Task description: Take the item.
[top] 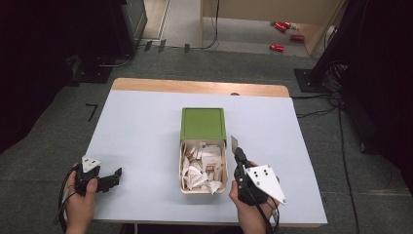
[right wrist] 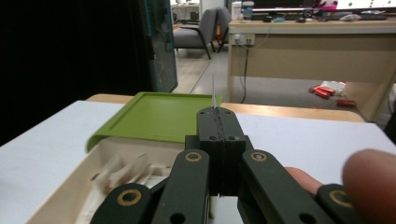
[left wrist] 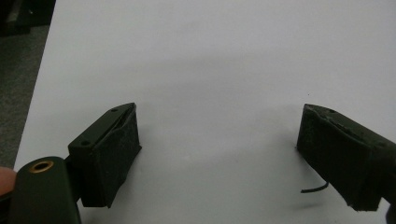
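High view: right tongs (top: 235, 146) pinch a thin paper slip (top: 234, 142) edge-on at three o'clock of the box (top: 186, 187); such a slight hold could let it slide out. Left tongs (top: 113, 176) rest released on the table (top: 146, 126).

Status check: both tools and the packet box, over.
Right tool shut on a thin packet, lifted beside the box. Left tool open, on bare table. Green lid slid halfway back.

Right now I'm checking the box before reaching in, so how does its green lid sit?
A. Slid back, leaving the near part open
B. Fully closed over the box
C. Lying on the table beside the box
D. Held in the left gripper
A: the green lid covers only the far end of the box, and the paper packets show in the open near part.
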`<state>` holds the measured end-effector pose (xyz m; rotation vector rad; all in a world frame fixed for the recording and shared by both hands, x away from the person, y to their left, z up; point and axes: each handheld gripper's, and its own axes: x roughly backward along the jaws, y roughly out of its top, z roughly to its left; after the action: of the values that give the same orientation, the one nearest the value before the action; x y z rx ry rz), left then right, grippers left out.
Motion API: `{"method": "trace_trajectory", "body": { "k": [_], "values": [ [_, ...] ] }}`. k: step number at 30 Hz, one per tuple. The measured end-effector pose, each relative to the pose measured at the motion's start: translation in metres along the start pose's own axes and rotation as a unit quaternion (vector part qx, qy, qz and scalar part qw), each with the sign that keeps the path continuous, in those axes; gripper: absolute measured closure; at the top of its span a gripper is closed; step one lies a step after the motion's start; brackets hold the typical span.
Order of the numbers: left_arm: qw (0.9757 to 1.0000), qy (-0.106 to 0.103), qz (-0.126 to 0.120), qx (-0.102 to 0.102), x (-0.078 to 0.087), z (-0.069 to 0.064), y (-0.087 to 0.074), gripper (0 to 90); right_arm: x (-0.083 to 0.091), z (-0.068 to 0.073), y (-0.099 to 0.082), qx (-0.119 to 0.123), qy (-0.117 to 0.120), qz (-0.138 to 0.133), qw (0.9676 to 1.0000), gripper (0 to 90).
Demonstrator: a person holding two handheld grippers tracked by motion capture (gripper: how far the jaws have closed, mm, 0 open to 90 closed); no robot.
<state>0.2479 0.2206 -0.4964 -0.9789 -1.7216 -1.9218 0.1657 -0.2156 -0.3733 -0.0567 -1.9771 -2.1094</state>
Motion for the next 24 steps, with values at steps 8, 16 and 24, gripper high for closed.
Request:
{"method": "trace_trajectory", "body": {
  "k": [8, 16, 24],
  "values": [
    [1.0000, 0.000, -0.001, 0.001, 0.000, 0.000, 0.000, 13.6, -0.016, -0.028, -0.016, 0.000, -0.022, 0.020, 0.9996, 90.0],
    [1.0000, 0.000, -0.001, 0.001, 0.000, 0.000, 0.000, 13.6, -0.035, -0.053, -0.050, 0.002, -0.016, 0.069, 0.9975, 90.0],
    [1.0000, 0.000, -0.001, 0.001, 0.000, 0.000, 0.000, 13.6, -0.047, -0.072, -0.075, -0.022, -0.018, 0.122, 0.9921, 90.0]
  ]
}}
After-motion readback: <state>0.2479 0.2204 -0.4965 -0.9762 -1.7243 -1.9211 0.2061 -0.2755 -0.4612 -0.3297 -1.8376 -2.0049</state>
